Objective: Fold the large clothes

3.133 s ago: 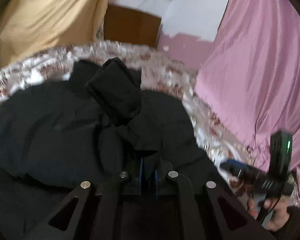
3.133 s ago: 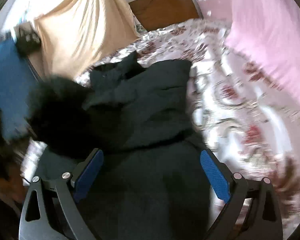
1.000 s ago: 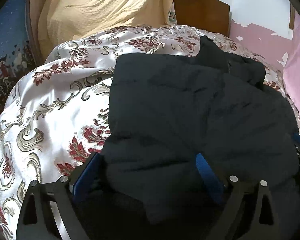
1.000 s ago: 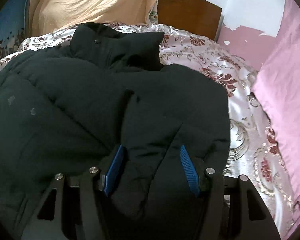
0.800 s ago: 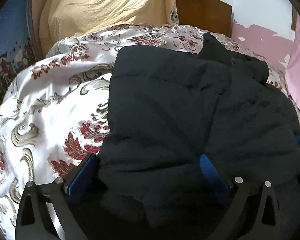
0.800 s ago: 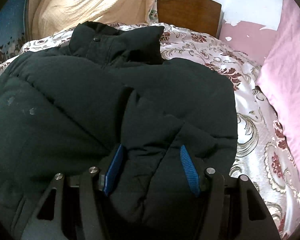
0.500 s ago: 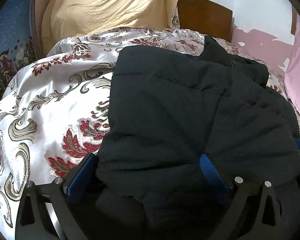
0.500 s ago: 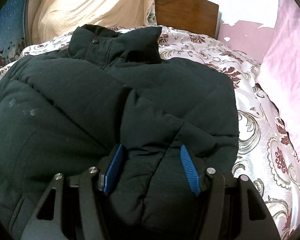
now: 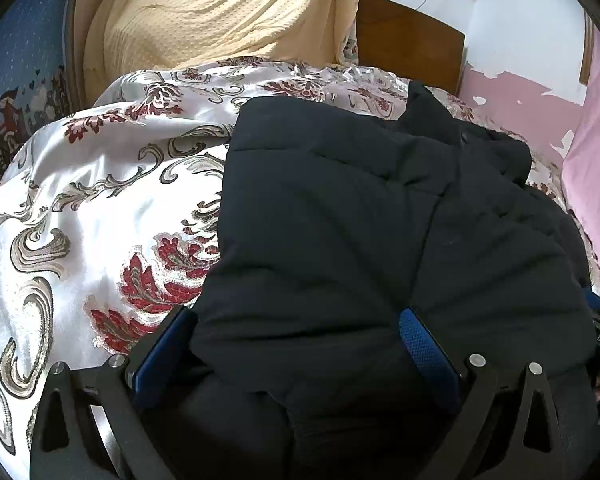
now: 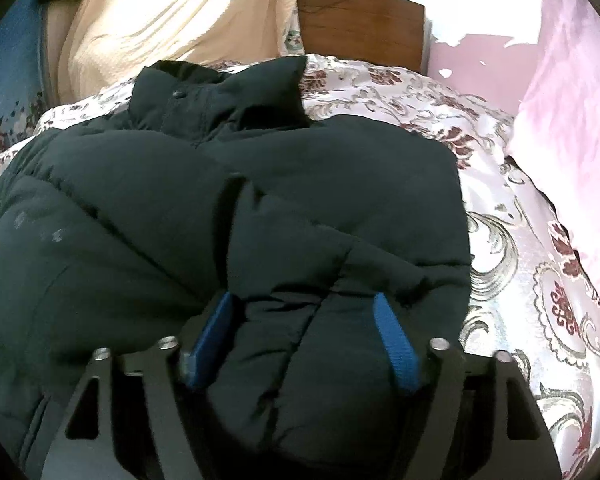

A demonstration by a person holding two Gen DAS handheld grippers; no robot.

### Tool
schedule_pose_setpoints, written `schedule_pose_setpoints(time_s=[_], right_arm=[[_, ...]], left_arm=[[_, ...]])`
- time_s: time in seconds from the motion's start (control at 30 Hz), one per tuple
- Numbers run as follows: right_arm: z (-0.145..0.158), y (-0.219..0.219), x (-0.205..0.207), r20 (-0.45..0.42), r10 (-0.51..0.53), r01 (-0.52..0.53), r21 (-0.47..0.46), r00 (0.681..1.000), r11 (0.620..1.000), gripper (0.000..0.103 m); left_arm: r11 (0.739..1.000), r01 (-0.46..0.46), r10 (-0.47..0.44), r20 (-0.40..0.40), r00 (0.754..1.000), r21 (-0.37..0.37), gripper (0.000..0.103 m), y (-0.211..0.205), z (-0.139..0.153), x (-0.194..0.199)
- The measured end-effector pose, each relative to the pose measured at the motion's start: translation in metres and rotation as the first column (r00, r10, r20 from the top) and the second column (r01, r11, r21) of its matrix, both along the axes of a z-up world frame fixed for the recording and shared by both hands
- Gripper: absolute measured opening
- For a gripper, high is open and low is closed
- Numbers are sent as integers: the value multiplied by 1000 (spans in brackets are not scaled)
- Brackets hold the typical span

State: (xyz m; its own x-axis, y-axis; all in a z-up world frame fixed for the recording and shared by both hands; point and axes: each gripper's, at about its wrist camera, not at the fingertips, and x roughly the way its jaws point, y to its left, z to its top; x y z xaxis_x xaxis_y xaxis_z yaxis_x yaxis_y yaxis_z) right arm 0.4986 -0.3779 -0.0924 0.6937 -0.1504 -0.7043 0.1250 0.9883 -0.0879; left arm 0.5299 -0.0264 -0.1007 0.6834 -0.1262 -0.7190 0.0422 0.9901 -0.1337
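While the black padded jacket [image 9: 380, 220] lies on the patterned bedspread [image 9: 80, 208], its left edge already runs as a straight line down the cloth, which suggests that side has been folded in. The left gripper [image 9: 296, 340] sits low at the near hem with its jaws set wide apart; a thick bulge of jacket fills the space between the blue pads [image 9: 164, 344], but whether they press on it or merely flank it cannot be told from this view. Further right, the collar [image 10: 220, 88] lies at the far end of the bundle, toward the wooden headboard [image 10: 360, 24], and the right edge of the jacket is likewise turned in and rounded. The right gripper [image 10: 304, 332] straddles a ridge of the near hem; its jaws have just been opening, and the padding between them now looks loose rather than pinched. A pink cloth [image 10: 572, 100] borders the bed on the right.

Assessment: the side folds appear done and the garment is a compact oblong. Judged outstanding: a lengthwise fold bringing hem toward collar, and flattening of the puffy, creased top surface.
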Motion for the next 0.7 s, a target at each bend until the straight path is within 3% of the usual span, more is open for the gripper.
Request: schedule_pose_setpoints(time_s=[0.2, 0.3, 0.33, 0.4, 0.57, 0.7], right_arm=[[1, -13, 4, -38, -6, 9, 75, 999, 997, 87], [18, -19, 5, -90, 42, -30, 132, 995, 991, 94], [28, -21, 3, -79, 59, -47, 150, 995, 988, 100], [51, -25, 3, -39, 80, -72, 164, 996, 984, 102], [91, -30, 52, -9, 62, -58, 231, 998, 971, 102], [93, -25, 116, -36, 7, 4, 307, 999, 952, 102]], left_arm=[[999, -17, 16, -38, 999, -36, 103, 10, 9, 0], [999, -33, 32, -65, 997, -8, 103, 16, 35, -3], [1000, -16, 15, -53, 998, -16, 103, 17, 47, -4], [1000, 13, -14, -25, 1000, -11, 103, 14, 72, 3], [997, 66, -65, 12, 998, -35, 103, -19, 110, 61], [992, 92, -92, 1, 996, -87, 103, -50, 112, 119]])
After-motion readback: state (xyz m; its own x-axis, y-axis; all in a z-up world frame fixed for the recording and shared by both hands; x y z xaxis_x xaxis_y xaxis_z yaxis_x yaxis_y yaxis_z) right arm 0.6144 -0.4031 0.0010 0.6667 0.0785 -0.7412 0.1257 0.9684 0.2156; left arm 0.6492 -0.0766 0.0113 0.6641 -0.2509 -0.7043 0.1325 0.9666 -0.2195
